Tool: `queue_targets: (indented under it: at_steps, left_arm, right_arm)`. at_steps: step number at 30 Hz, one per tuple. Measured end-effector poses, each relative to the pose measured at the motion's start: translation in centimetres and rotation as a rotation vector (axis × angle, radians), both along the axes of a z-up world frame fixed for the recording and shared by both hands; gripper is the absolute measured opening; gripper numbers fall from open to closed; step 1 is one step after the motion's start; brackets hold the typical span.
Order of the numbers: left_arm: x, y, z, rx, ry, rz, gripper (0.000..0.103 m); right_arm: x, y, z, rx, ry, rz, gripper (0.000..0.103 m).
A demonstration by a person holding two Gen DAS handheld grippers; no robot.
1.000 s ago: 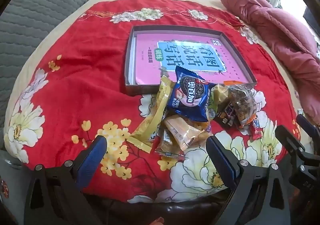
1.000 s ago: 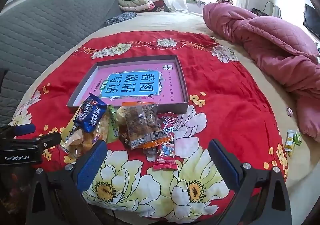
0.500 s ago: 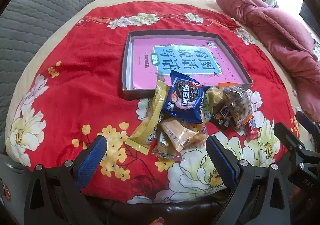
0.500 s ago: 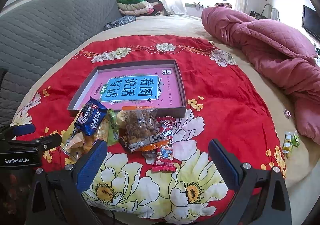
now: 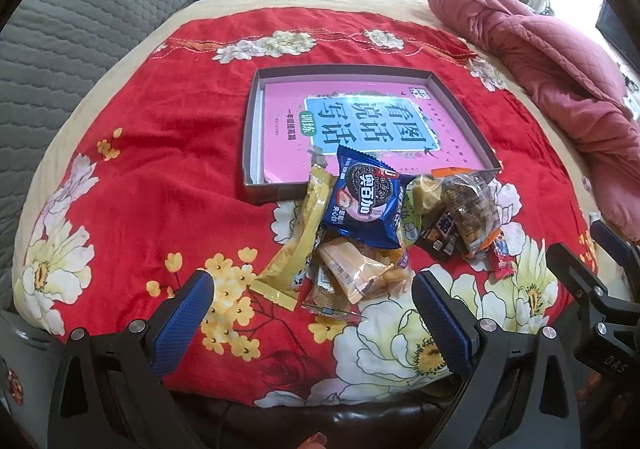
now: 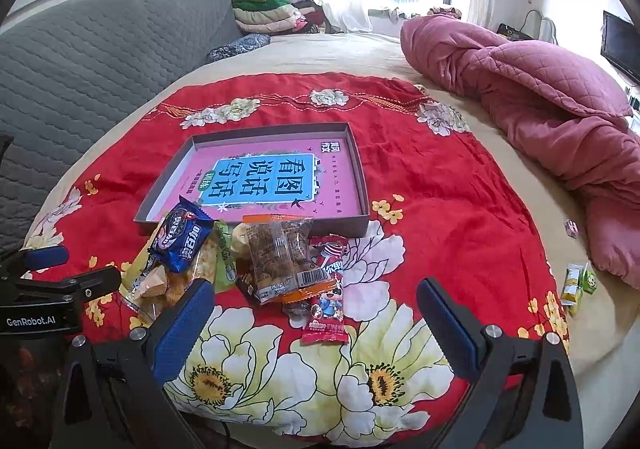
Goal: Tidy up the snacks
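A shallow grey rectangular cardboard tray (image 5: 251, 137) on the red floral cloth (image 5: 160, 153) holds only a pink book with blue title panel (image 5: 360, 129). The pile of wrapped snacks (image 5: 372, 225), topped by a blue cookie packet (image 6: 180, 241), lies on the cloth against the tray's near wall. Left gripper (image 5: 316, 325) and right gripper (image 6: 316, 329) hover near the pile, jaws spread apart, holding nothing.

place: home bedroom | cues: bed (image 6: 360, 45), pink quilt (image 6: 540, 97), folded clothes (image 6: 268, 9)

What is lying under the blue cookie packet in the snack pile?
The blue cookie packet rests on clear-wrapped pastry packets and overlaps a yellow packet; anything deeper is covered.
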State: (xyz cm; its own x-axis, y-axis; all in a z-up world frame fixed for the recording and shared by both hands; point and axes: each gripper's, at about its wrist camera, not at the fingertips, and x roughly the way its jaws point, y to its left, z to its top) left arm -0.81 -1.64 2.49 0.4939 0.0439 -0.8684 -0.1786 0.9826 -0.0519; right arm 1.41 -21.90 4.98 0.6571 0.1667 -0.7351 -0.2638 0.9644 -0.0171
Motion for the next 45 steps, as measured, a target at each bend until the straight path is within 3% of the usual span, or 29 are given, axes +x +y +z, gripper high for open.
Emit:
queue_targets:
  at_steps: [31, 45]
  left_arm:
    - [0.0, 0.0, -0.4, -0.002, 0.011, -0.001, 0.099]
    - [0.5, 1.8, -1.0, -0.055, 0.017, 0.022, 0.099]
  right_arm:
    - [0.0, -0.2, 0.0, 0.000, 0.009, -0.007, 0.102]
    - [0.5, 0.3, -1.0, -0.003, 0.021, 0.018, 0.101]
